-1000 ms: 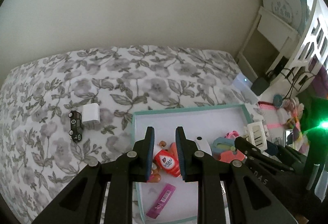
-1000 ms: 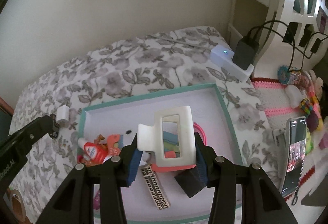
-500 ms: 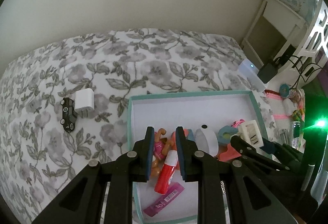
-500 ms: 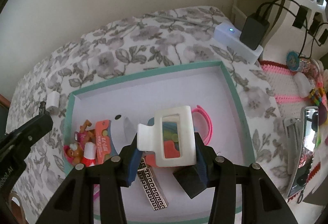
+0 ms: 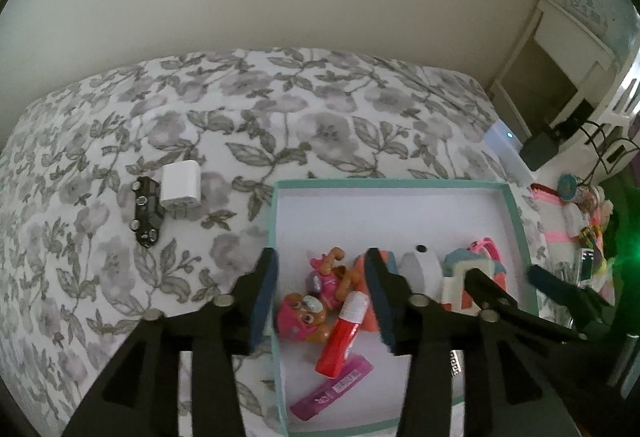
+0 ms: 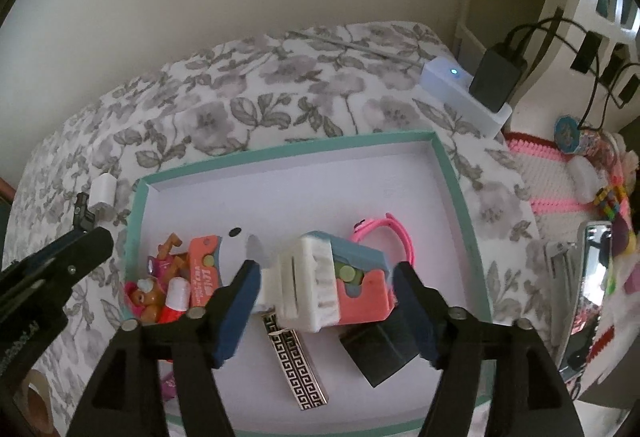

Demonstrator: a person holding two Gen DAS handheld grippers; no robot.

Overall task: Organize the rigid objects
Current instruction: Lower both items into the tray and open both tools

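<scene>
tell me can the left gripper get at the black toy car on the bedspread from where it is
Probably yes. The black toy car lies in the open outside the box, beside a white charger, and the left gripper is open and holds nothing.

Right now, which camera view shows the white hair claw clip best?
The right wrist view: the white hair claw clip lies there whole between the open right tongs, on the toys in the teal tray. In the left wrist view, only a corner of the clip shows behind the right tongs.
</scene>
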